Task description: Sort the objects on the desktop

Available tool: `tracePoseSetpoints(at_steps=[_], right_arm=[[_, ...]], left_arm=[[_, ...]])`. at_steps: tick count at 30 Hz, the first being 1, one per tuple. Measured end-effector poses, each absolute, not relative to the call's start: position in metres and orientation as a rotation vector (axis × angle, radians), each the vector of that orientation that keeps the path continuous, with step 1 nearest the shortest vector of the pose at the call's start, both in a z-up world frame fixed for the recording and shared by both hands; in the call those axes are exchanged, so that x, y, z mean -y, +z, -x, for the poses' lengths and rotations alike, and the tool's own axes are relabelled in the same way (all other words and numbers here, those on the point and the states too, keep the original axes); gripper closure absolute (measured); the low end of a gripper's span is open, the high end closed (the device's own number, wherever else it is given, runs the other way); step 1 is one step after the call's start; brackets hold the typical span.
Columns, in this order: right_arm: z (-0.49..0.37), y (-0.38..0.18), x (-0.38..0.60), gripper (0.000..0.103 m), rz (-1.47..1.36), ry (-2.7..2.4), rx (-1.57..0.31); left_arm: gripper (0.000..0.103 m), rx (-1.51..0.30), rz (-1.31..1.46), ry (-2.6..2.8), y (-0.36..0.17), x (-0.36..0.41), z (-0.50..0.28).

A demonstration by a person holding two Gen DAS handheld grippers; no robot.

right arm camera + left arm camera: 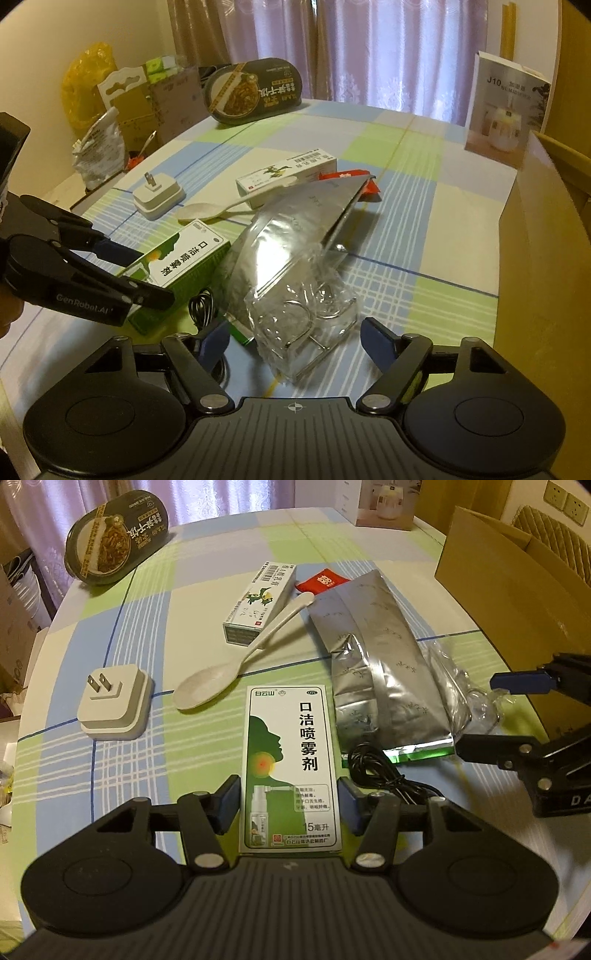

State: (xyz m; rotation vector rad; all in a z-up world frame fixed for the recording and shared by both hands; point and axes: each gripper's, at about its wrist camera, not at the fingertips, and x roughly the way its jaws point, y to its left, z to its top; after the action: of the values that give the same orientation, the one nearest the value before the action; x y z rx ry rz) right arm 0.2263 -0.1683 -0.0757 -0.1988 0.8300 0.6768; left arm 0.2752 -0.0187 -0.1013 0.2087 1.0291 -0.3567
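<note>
Left gripper (288, 805) wide open straddling the spray box (291, 768) at lower centre, long axis running straight up the frame, pads probably not touching; right gripper (293, 341) open around the plastic-wrapped item (306, 325)

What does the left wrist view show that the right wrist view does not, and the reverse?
Only the left wrist view shows wall sockets and the spray box front-on between the left tool fingers. Only the right wrist view shows a yellow bag, floor cartons, and the clear packet between the open right tool fingers. Both show the spoon, white plug, silver pouch and dark meal box.
</note>
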Motion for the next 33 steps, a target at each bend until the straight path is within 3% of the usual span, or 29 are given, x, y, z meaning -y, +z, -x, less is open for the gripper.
tracePoseSetpoints(at_steps=[5,8,11,12,24,33], right_arm=[[-0.232,-0.083,0.164,0.033,0.179,0.659,-0.849],[-0.237,-0.084,0.166,0.045,0.147,0.640,-0.863],[-0.239,-0.082,0.169,0.061,0.144,0.641,-0.874],[-0.238,-0.081,0.169,0.074,0.145,0.644,-0.876],[-0.200,-0.059,0.186,0.081,0.200,0.693,-0.892],[-0.159,-0.066,0.202,0.080,0.252,0.694,-0.897]], left_arm=[[0.051,-1.030,-0.203,-0.356,-0.103,0.018,-0.279],[0.051,-1.033,-0.202,-0.361,-0.103,0.017,-0.280],[0.051,-1.040,-0.196,-0.368,-0.104,0.015,-0.282],[0.052,-1.043,-0.197,-0.371,-0.104,0.015,-0.281],[0.052,-1.074,-0.246,-0.427,-0.102,0.016,-0.242],[0.052,-1.080,-0.238,-0.420,-0.105,0.013,-0.197]])
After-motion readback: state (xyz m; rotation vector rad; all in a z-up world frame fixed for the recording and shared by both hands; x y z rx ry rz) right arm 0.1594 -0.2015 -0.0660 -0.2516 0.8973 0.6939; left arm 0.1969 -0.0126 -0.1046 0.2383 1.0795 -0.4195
